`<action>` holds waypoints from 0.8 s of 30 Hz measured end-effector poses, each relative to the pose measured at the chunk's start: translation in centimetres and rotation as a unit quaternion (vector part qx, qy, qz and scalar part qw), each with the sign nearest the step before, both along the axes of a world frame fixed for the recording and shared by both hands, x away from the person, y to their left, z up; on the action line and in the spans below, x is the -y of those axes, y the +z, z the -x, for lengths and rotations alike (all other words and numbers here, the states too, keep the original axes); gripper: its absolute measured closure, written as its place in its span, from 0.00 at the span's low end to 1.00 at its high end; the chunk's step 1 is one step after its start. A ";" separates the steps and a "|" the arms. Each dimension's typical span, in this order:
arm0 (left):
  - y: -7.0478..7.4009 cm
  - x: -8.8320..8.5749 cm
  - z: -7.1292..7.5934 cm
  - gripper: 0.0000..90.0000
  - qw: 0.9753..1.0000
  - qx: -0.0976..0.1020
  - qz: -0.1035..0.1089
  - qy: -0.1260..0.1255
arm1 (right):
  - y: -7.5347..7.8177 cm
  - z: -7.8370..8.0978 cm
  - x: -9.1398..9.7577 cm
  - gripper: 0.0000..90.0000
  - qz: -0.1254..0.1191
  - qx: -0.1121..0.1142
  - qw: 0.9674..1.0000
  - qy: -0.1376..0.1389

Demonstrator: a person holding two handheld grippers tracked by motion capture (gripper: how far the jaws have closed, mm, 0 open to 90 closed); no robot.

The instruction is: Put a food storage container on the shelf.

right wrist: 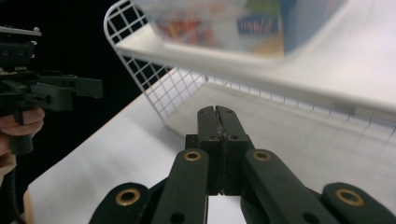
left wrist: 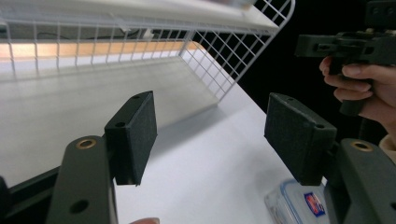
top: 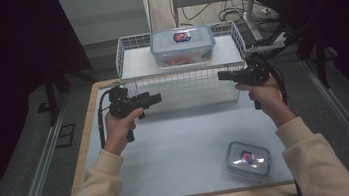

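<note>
Cream sleeves enter the high view from six o'clock, each hand carrying a black two-jaw gripper. Just beside the right forearm, at about five o'clock on the table, lies the small clear plastic food container with a blue-rimmed lid and red-and-blue label (top: 248, 159), flat and untouched. Its larger twin, a clear lidded plastic box with the same label (top: 182, 45), sits at twelve o'clock on the upper shelf of the white wire rack (top: 129, 46).

At nine o'clock the left gripper (top: 156, 98) points toward the middle, its jaws standing wide with nothing between them. Opposite it at three o'clock, the right gripper (top: 221, 76) has its jaws pressed fully together, also empty. Both hang in front of the rack's lower tier, well apart from either box.

By the look of it, nothing is gripped yet, so picking up and placing a container is all still to do.

Underneath is a pale grey tabletop with a light wooden edge (top: 178, 143); dark drapes flank it, with cables on the floor behind
</note>
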State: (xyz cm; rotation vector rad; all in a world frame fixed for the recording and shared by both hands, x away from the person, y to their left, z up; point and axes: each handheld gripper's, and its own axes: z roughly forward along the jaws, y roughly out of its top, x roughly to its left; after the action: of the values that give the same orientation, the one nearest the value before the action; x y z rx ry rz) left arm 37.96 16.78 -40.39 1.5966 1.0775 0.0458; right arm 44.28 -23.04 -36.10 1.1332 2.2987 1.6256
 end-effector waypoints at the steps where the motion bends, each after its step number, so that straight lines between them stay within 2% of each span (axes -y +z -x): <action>1: -0.3 0.0 0.3 0.38 1.000 -0.001 0.001 0.000 | -0.4 0.3 0.2 0.99 -0.002 0.000 1.000 0.001; 9: -3.1 0.1 2.5 0.37 1.000 -0.006 -0.003 -0.007 | -3.1 3.2 1.9 0.99 -0.010 -0.012 1.000 0.013; 12: -4.0 0.0 3.3 0.37 1.000 -0.007 -0.011 -0.004 | -3.9 4.3 2.4 0.99 -0.004 -0.010 1.000 0.011; 19: -5.6 -0.2 4.3 0.36 1.000 -0.014 -0.027 -0.007 | -6.4 6.4 3.5 0.99 0.017 -0.015 1.000 0.009; 24: -6.7 0.3 4.9 0.36 0.999 -0.025 -0.036 -0.014 | -7.8 7.2 3.8 0.99 0.010 -0.027 0.999 0.018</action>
State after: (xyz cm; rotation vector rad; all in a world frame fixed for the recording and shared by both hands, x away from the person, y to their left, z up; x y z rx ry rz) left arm 33.05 16.52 -47.06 1.6859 1.1031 0.0263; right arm 37.03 -26.84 -43.90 1.1514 2.3781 1.5985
